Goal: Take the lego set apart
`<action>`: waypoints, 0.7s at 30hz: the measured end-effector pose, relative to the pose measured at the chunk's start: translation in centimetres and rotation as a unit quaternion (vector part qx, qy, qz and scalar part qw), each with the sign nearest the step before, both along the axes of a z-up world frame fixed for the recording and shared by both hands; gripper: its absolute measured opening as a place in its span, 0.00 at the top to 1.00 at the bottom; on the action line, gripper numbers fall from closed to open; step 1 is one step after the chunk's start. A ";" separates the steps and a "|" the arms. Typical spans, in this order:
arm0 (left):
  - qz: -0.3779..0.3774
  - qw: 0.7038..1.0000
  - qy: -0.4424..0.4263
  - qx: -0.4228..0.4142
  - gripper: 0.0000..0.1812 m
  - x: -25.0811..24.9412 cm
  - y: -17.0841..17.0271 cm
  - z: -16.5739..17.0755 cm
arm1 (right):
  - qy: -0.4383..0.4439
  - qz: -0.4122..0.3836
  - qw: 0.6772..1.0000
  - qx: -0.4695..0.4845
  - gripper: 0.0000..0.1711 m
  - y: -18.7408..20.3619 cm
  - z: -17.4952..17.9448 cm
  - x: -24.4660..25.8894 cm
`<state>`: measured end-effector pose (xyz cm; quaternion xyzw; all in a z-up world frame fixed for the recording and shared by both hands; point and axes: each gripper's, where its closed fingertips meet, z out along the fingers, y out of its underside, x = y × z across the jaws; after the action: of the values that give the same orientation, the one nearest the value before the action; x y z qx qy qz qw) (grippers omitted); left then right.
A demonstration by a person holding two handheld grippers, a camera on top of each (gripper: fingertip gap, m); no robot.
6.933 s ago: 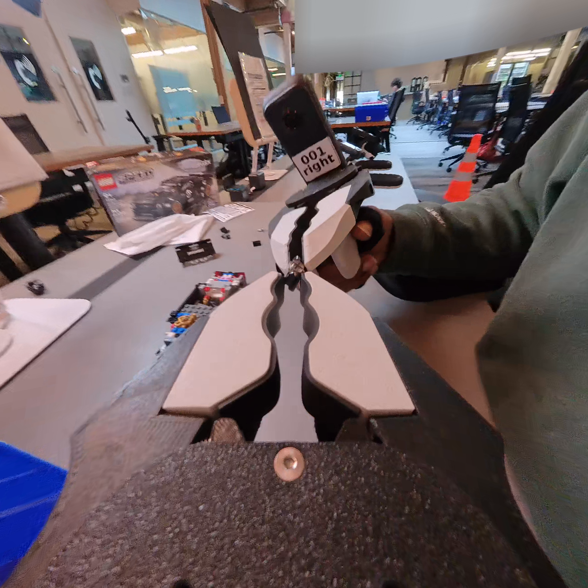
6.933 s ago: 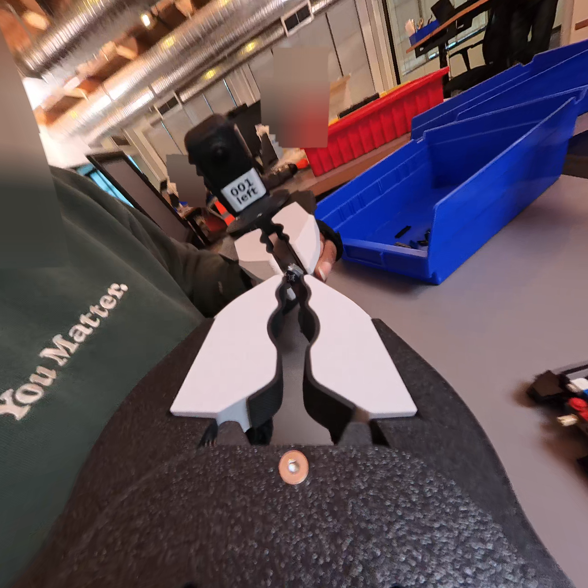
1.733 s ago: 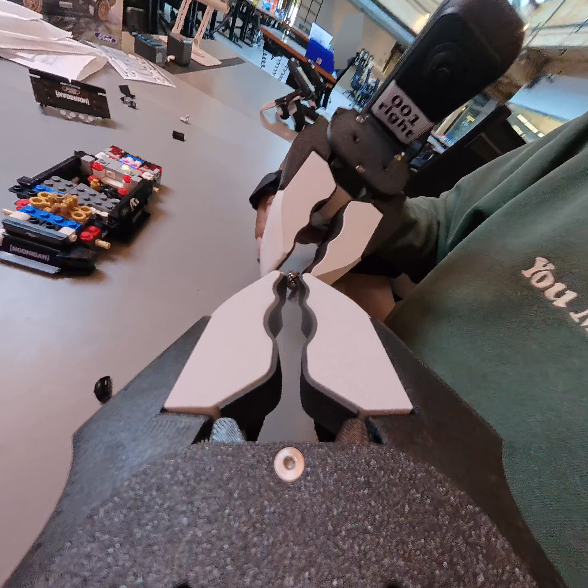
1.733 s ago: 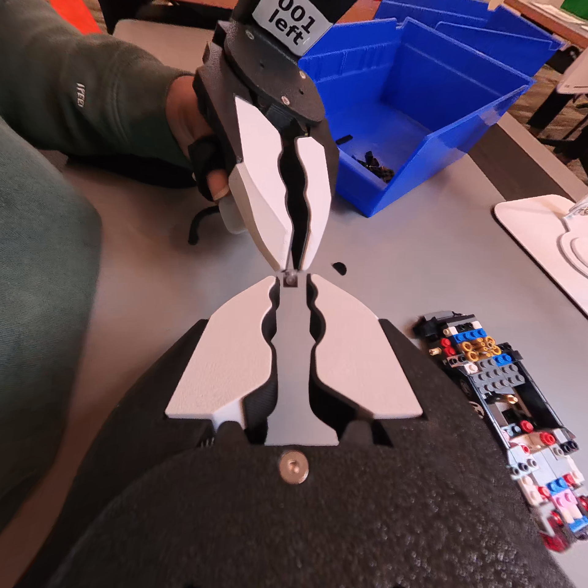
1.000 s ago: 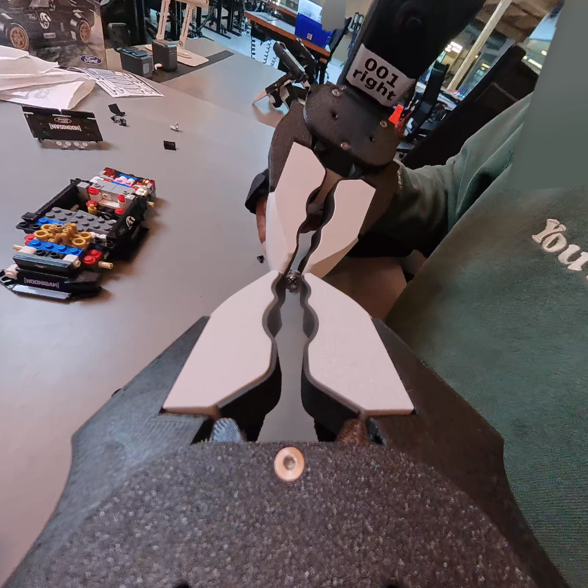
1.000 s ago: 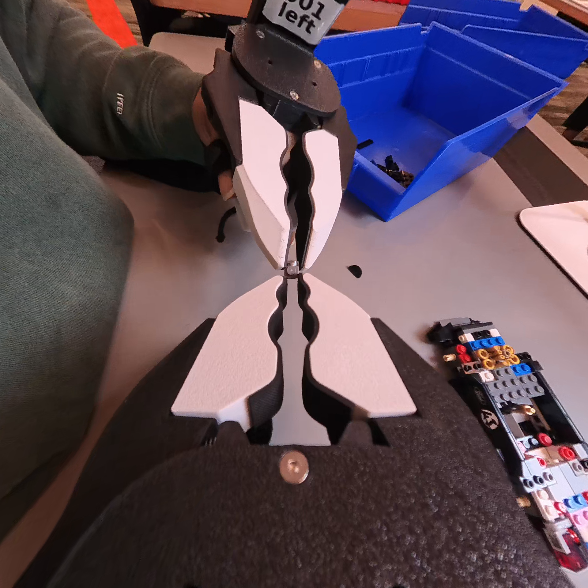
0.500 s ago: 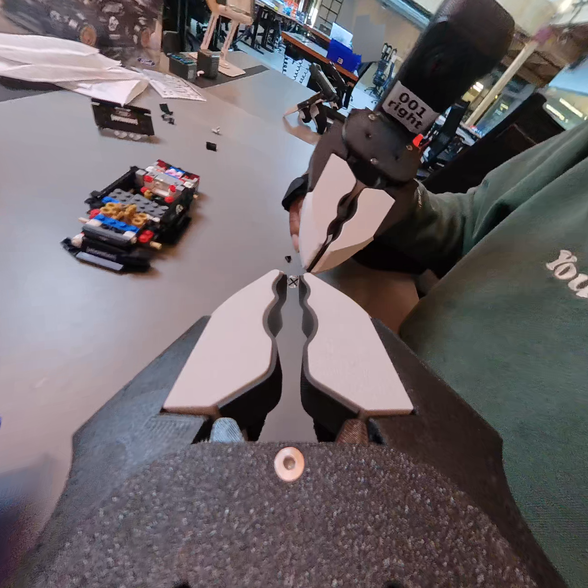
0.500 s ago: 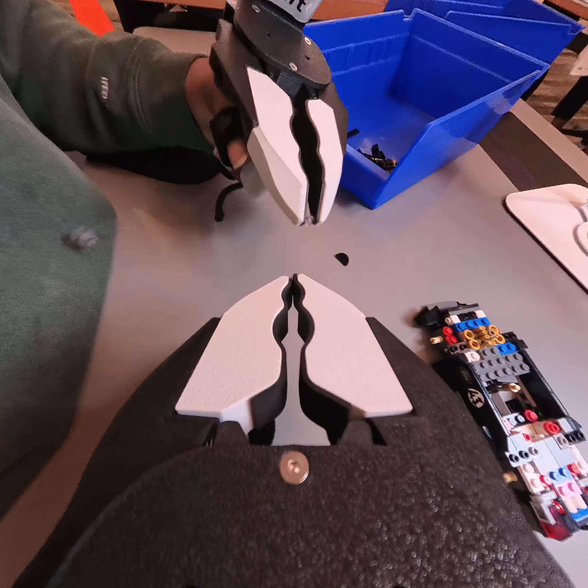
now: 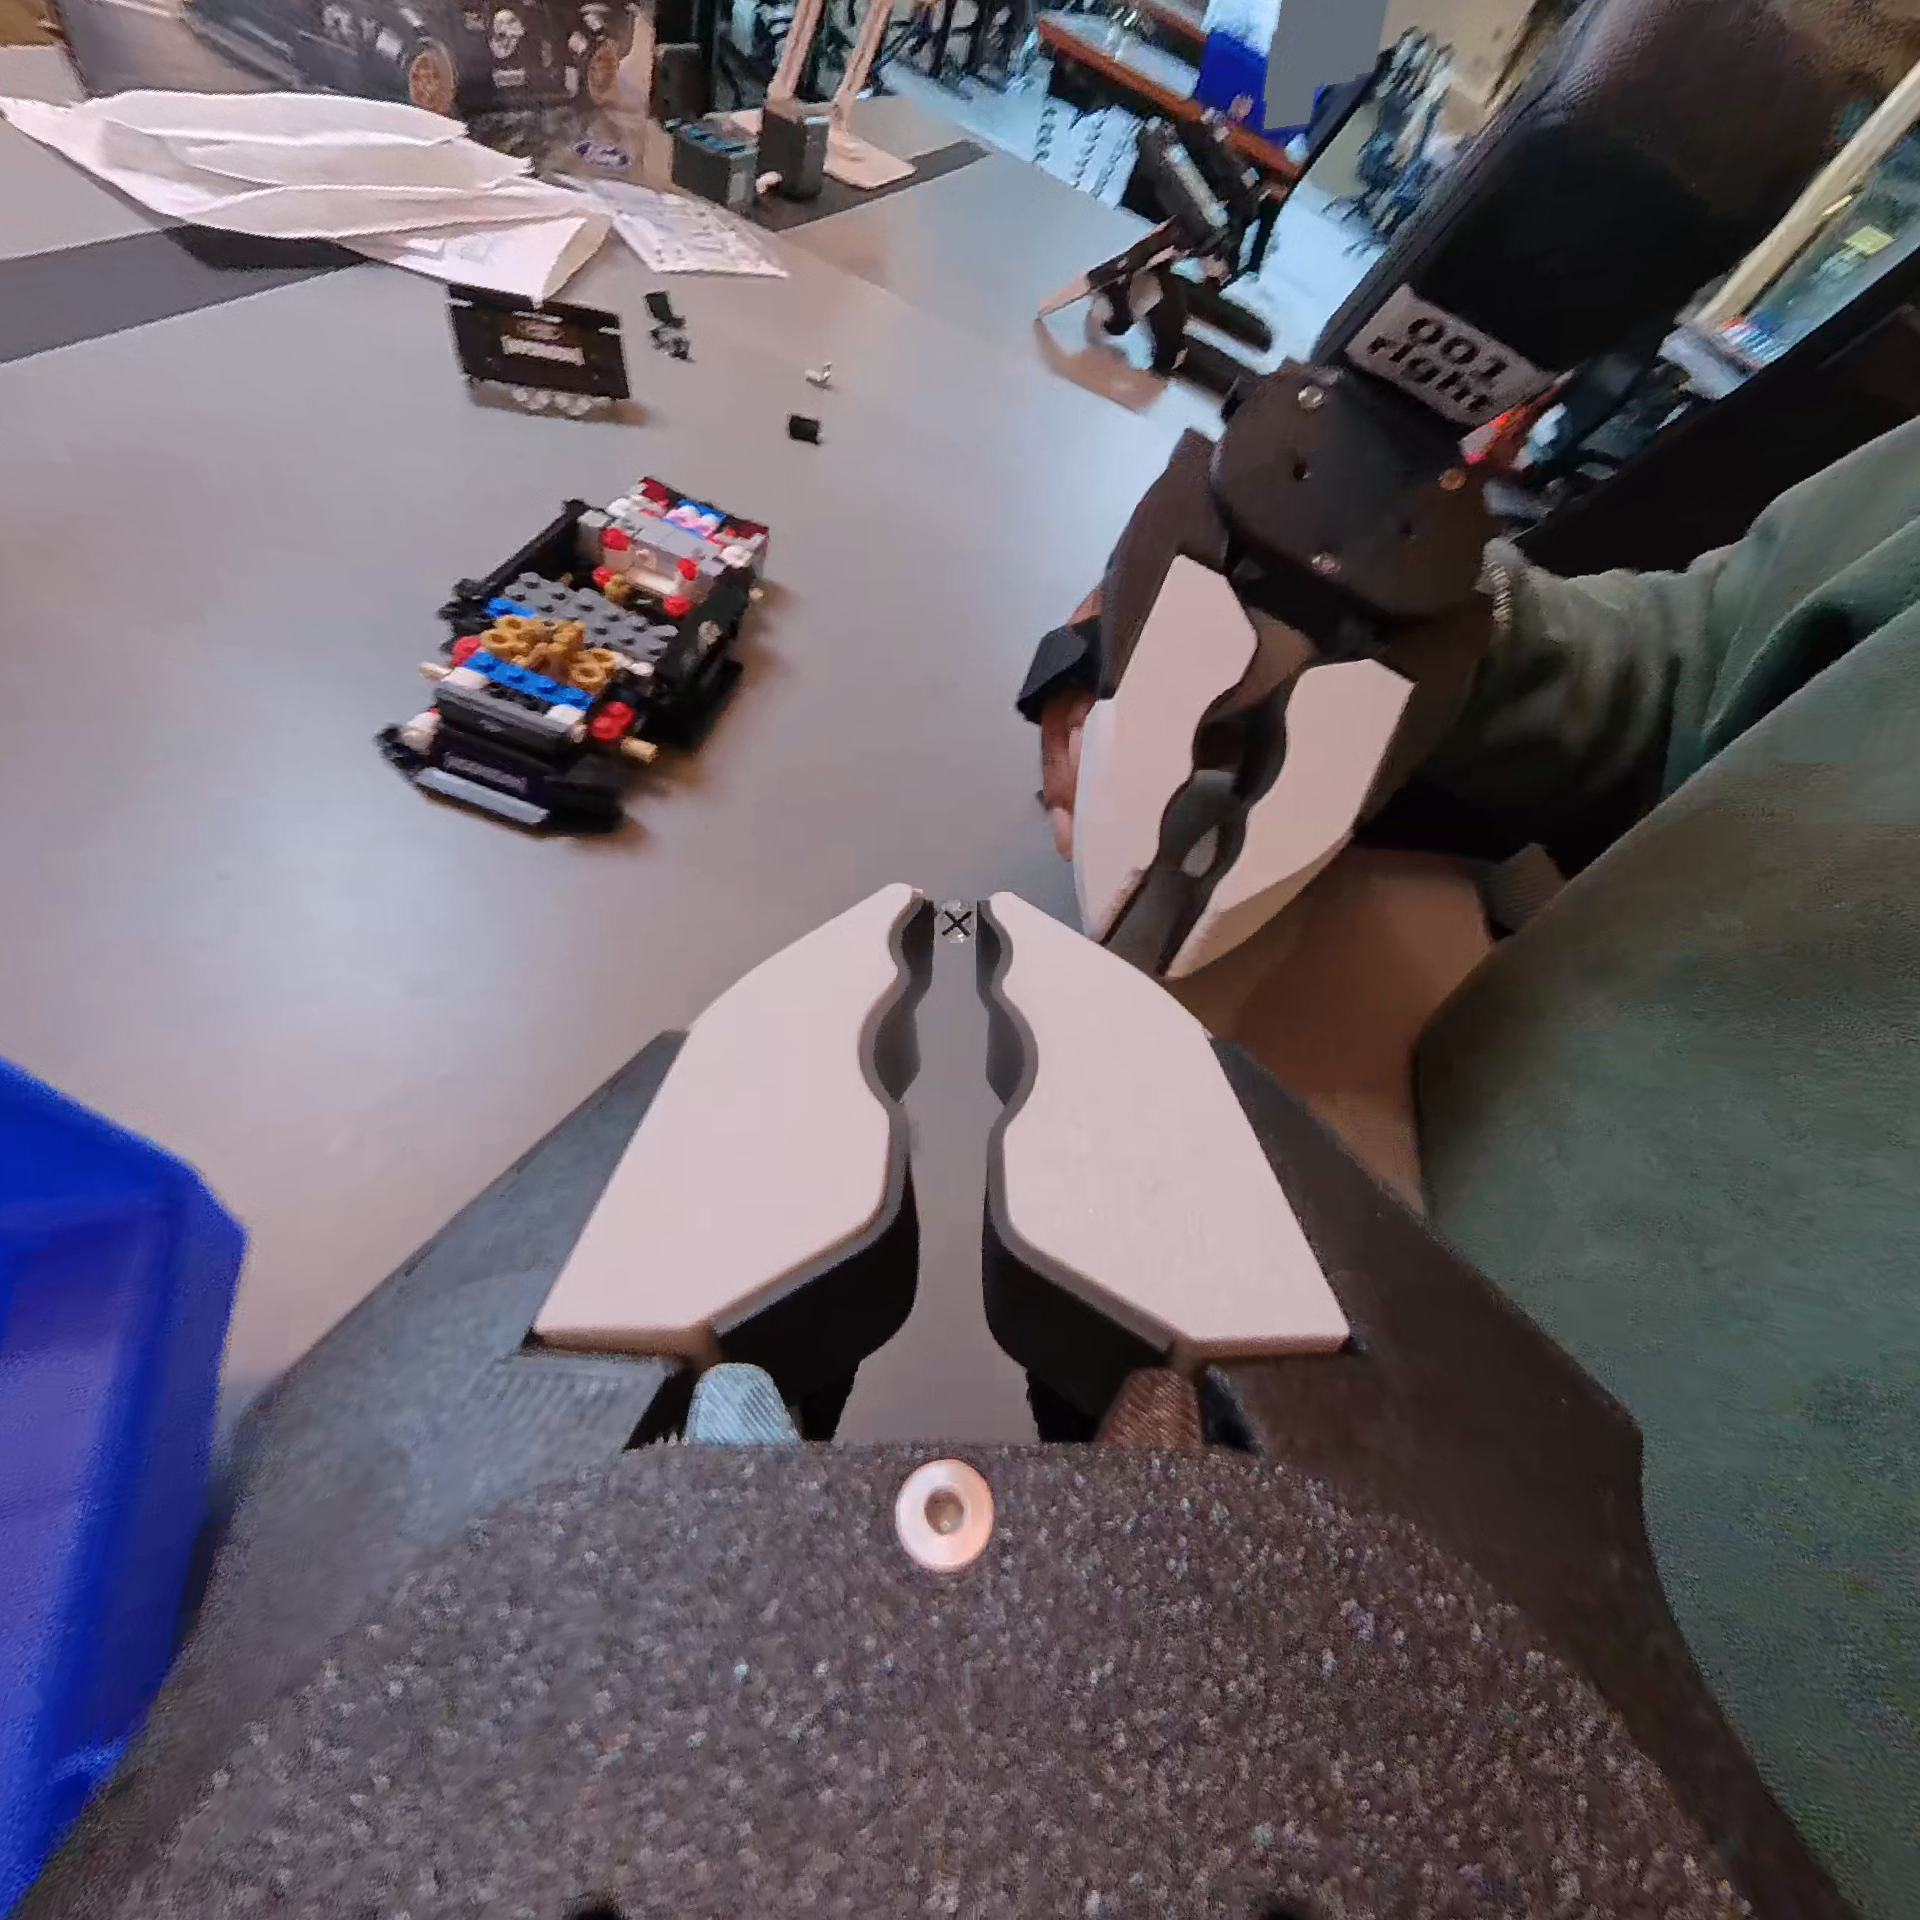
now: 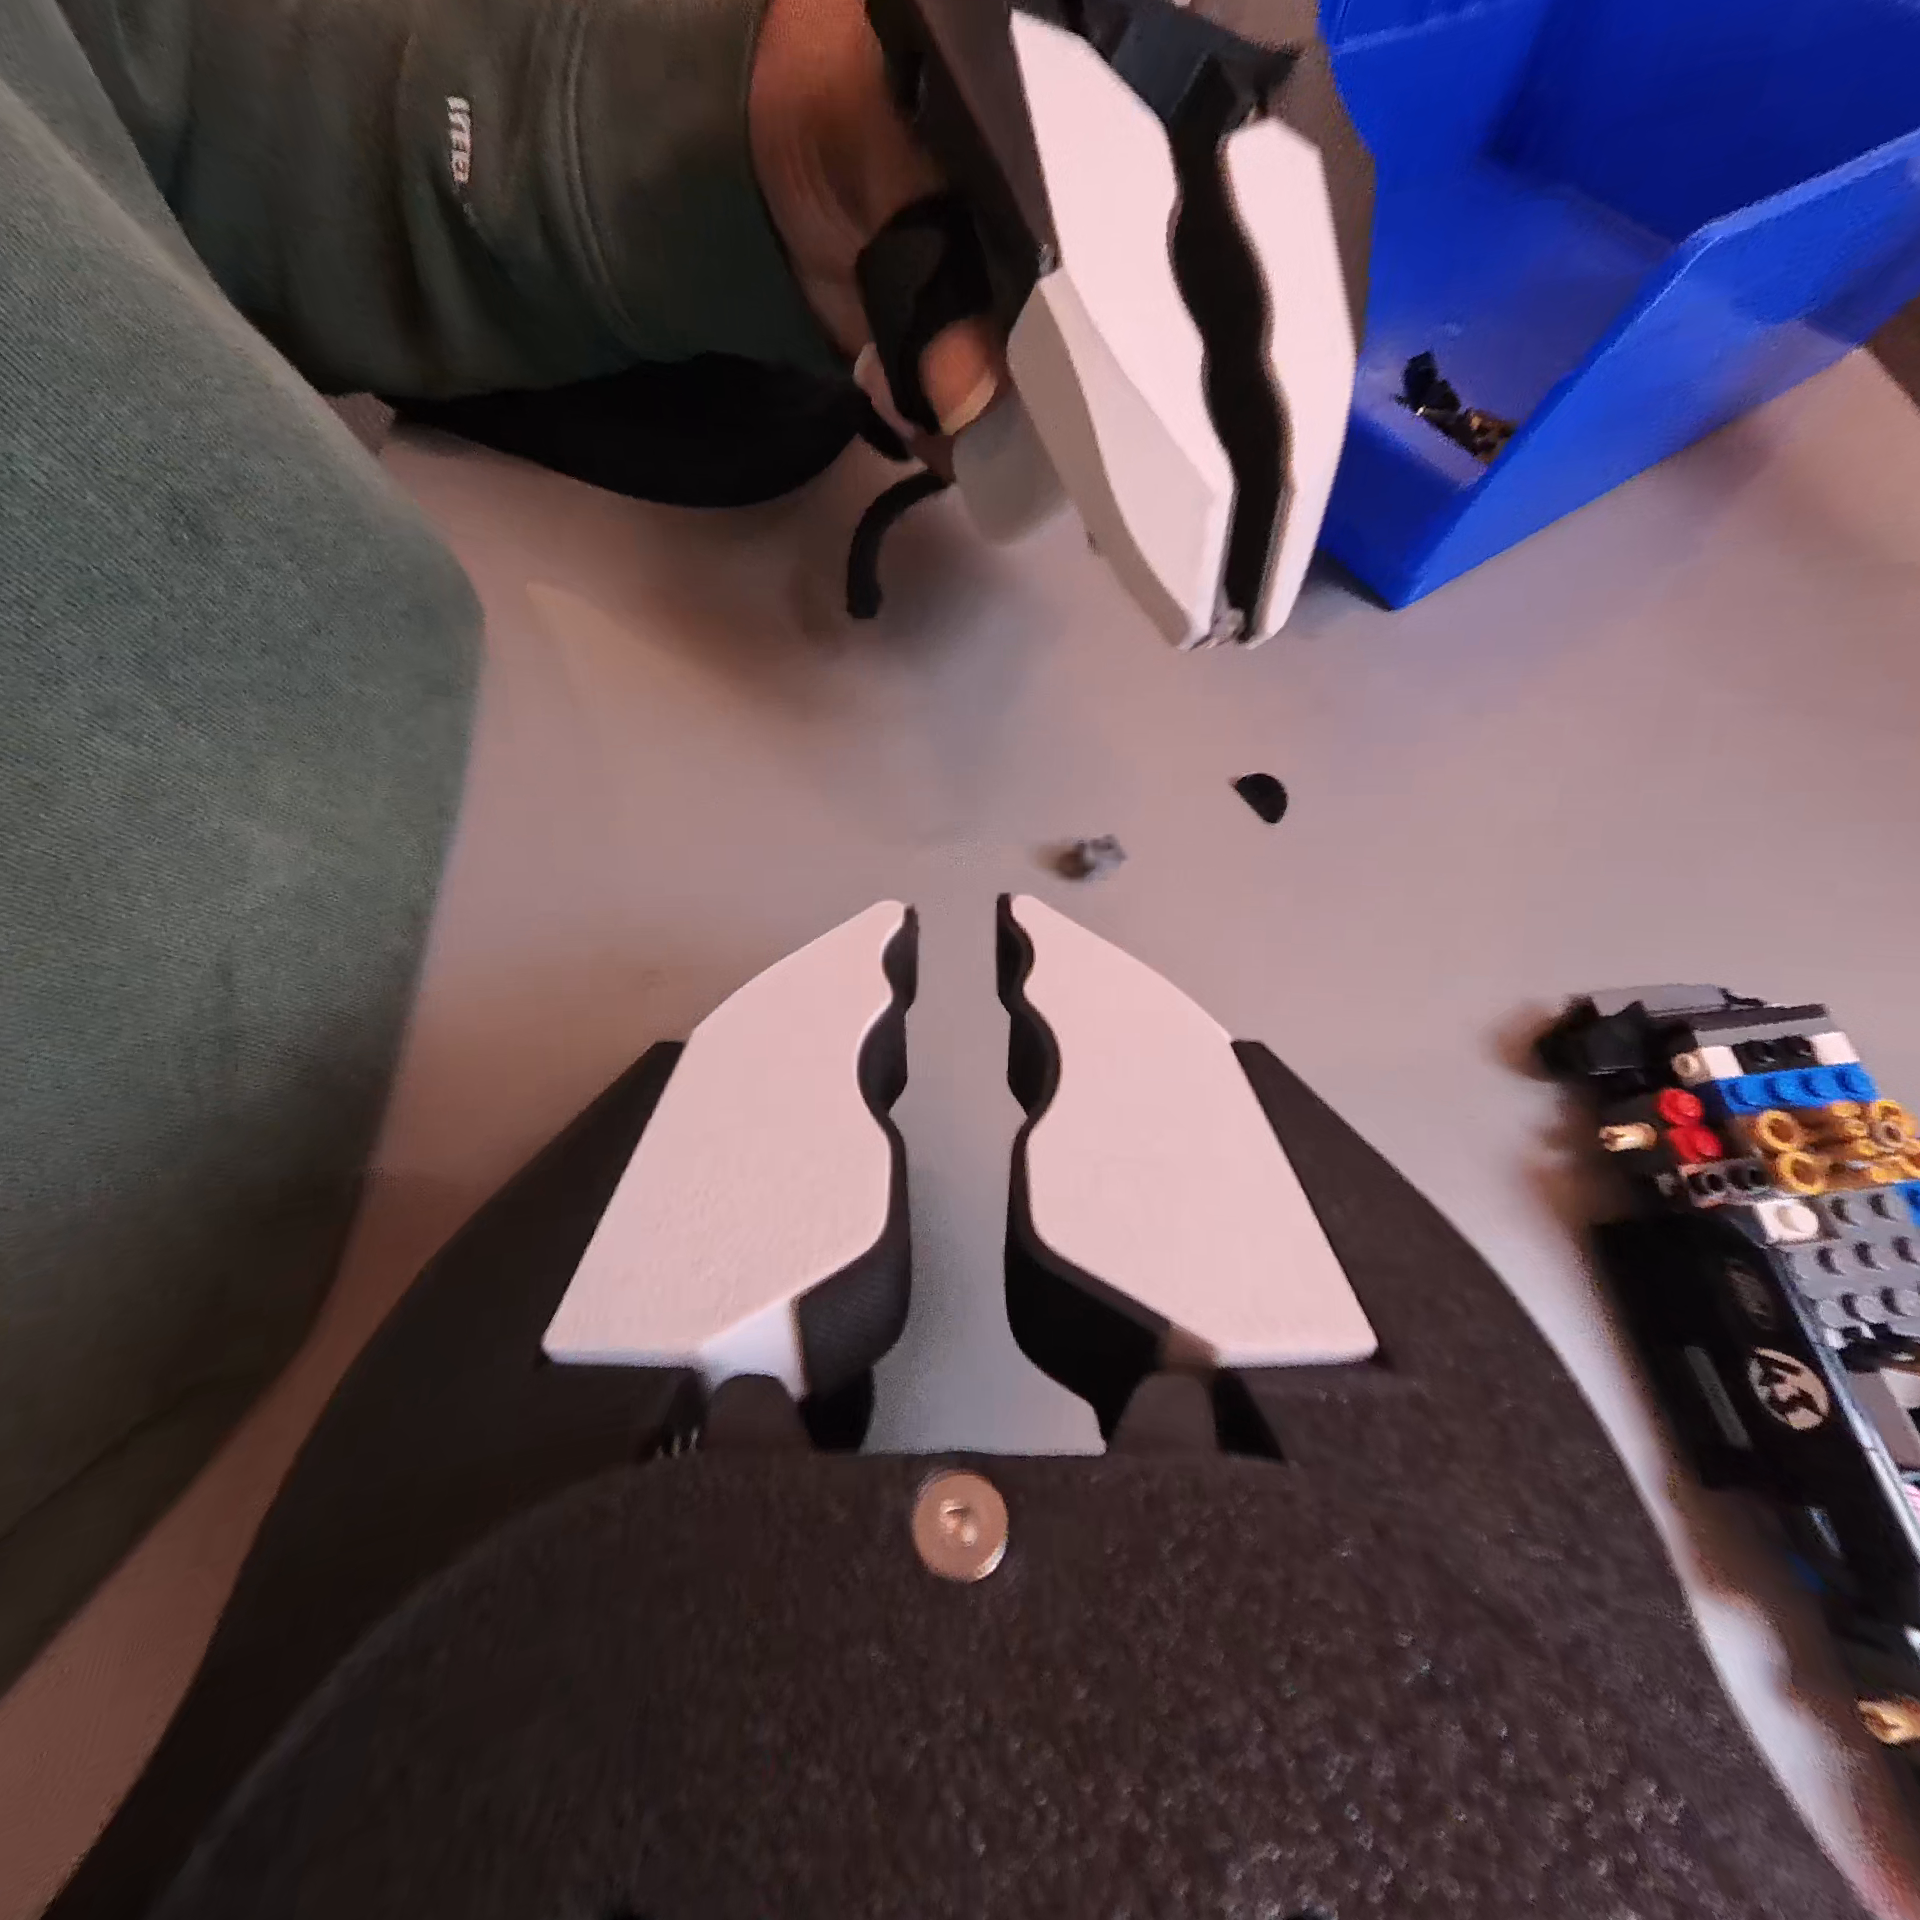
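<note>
The two grippers have parted since a second ago, when both sets of tips pinched one tiny grey piece between them. The left gripper (image 9: 954, 914) now keeps that small grey piece (image 9: 955, 923), marked with a dark cross, clamped at its very tips, the rest of its jaws standing narrowly apart behind. The right gripper (image 10: 956, 906) has let go and pulled back; its jaws stand a narrow gap apart with nothing between them.

In the right wrist view a small grey bit (image 10: 1088, 855) lies on the grey worktop (image 10: 675, 748) just ahead of the right gripper's tips, and a small black piece (image 10: 1260, 798) lies a little farther on. The blue bin (image 10: 1621, 312) stands at the far right, with a few dark parts in its bottom, and the left gripper's tips hang near its front corner. The partly stripped lego car (image 10: 1787, 1226) lies on the worktop to the right of the right gripper, well apart from the bin; bare worktop lies open between them.

In the left wrist view the lego car (image 9: 592, 665) sits out on the worktop, to the left of both grippers, with clear surface all round it. Beyond it lie a black lego panel (image 9: 538, 345), scattered small bits and white paper sheets (image 9: 312, 177). A blue bin edge (image 9: 94, 1351) shows at the lower left. A green sleeve (image 9: 1662, 1143) fills the right side.
</note>
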<state>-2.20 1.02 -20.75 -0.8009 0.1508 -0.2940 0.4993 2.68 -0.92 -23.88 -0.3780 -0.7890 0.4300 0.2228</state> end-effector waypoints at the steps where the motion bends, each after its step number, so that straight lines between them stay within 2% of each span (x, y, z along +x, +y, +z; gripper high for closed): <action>1: 0.009 1.000 0.024 -0.001 0.96 -0.5 0.0 -0.2 | -0.006 -0.003 1.000 0.003 0.91 0.1 -0.3 -0.1; 4: 0.060 0.994 0.085 0.019 0.96 -2.9 0.0 1.1 | -0.018 -0.022 0.999 0.014 0.89 0.8 -1.2 -0.4; 7: 0.204 0.959 0.196 0.025 0.96 -9.3 -0.4 2.6 | -0.025 -0.061 0.998 0.025 0.89 2.1 -1.9 -1.3; 9: 0.275 0.930 0.244 -0.018 0.96 -13.1 -1.4 1.8 | -0.032 -0.088 0.995 0.036 0.89 2.9 -2.6 -2.3; 10: 0.287 0.922 0.253 -0.062 0.96 -14.3 -2.0 0.4 | -0.037 -0.097 0.994 0.042 0.88 3.0 -2.9 -2.9; 11: 0.291 0.916 0.257 -0.103 0.95 -15.0 -2.5 -1.0 | -0.042 -0.106 0.992 0.046 0.87 3.1 -3.2 -3.5; 12: 0.292 0.912 0.257 -0.130 0.90 -15.5 -2.9 -2.2 | -0.048 -0.111 0.991 0.052 0.86 3.0 -3.5 -4.1; 14: 0.271 0.926 0.219 -0.144 0.86 -14.6 -3.0 -2.7 | -0.062 -0.108 0.990 0.072 0.83 2.9 -4.1 -5.0; 16: 0.248 0.932 0.199 -0.173 0.77 -13.9 -3.4 -3.4 | -0.071 -0.103 0.988 0.087 0.83 2.8 -4.5 -5.8; 19: 0.243 0.925 0.224 -0.188 0.69 -14.3 -4.1 -4.0 | -0.083 -0.097 0.988 0.086 0.83 2.5 -4.6 -6.6; 21: 0.220 0.921 0.240 -0.215 0.69 -14.1 -5.0 -5.3 | -0.088 -0.097 0.987 0.091 0.85 2.6 -4.7 -6.8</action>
<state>-16.35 -3.94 -26.01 -0.9487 0.0195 -0.0008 0.3156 -4.11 1.72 -28.60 -0.4677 -0.8007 0.2979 0.2266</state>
